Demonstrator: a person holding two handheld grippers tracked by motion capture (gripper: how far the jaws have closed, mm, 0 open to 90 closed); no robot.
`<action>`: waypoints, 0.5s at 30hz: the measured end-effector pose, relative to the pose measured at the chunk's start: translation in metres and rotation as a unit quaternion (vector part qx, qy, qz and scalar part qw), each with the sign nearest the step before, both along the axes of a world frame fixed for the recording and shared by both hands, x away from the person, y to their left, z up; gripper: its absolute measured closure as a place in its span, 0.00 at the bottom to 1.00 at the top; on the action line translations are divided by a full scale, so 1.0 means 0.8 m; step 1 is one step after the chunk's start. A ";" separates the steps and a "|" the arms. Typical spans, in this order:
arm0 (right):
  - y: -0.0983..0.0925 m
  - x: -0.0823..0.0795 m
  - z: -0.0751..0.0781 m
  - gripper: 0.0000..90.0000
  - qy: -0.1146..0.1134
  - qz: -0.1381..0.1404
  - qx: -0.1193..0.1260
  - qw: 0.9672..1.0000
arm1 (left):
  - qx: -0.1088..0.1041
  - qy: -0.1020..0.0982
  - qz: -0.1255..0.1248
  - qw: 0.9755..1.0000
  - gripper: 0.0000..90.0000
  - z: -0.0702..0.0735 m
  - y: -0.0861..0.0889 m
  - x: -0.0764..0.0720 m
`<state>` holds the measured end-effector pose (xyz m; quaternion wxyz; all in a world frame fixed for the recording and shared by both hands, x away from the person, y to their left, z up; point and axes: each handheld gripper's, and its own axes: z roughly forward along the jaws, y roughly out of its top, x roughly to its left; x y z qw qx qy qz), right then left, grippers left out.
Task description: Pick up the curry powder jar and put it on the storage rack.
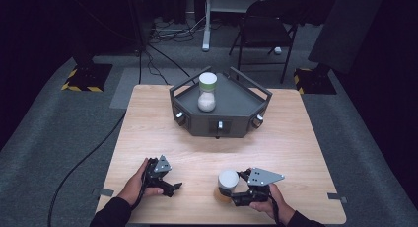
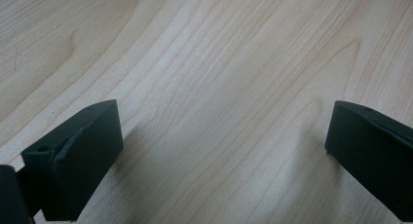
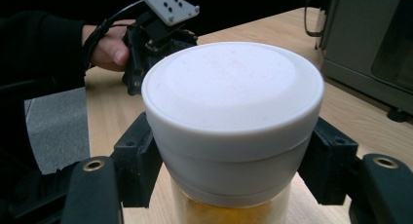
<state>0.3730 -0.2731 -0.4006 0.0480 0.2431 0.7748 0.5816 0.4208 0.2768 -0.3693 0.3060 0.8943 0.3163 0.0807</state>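
A jar with a white lid [image 1: 227, 179] and yellow-orange contents stands upright on the wooden table [image 1: 291, 143] near its front edge. My right gripper [image 1: 232, 188] is shut on it; in the right gripper view the two black jaws press the jar [image 3: 233, 97] just under the lid from both sides. My left gripper [image 1: 173, 188] rests low over the table at the front left, apart from the jar. In the left gripper view its jaws stand wide open [image 2: 224, 141] over bare wood with nothing between them.
A dark grey angular tray [image 1: 239, 111] with handles and knobs sits at the table's far middle; a second jar [image 1: 207, 92] with pale contents stands in it. A folding chair [image 1: 266, 19] and cables [image 1: 162, 64] lie beyond the table.
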 end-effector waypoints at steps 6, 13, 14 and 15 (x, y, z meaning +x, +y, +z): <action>-0.005 -0.005 0.008 0.37 -0.006 -0.026 0.002 1.000 | 0.000 0.000 0.000 1.000 0.00 0.000 0.000 0.000; -0.012 -0.009 0.020 0.37 -0.019 -0.056 0.001 0.998 | 0.000 0.000 0.000 1.000 0.00 0.000 0.000 0.000; -0.013 -0.010 0.022 0.37 -0.019 -0.061 0.000 0.998 | 0.000 0.000 0.000 1.000 0.00 0.000 0.000 0.000; -0.013 -0.010 0.023 0.37 -0.019 -0.065 0.000 0.998 | 0.000 0.000 0.000 1.000 0.00 0.000 0.000 0.000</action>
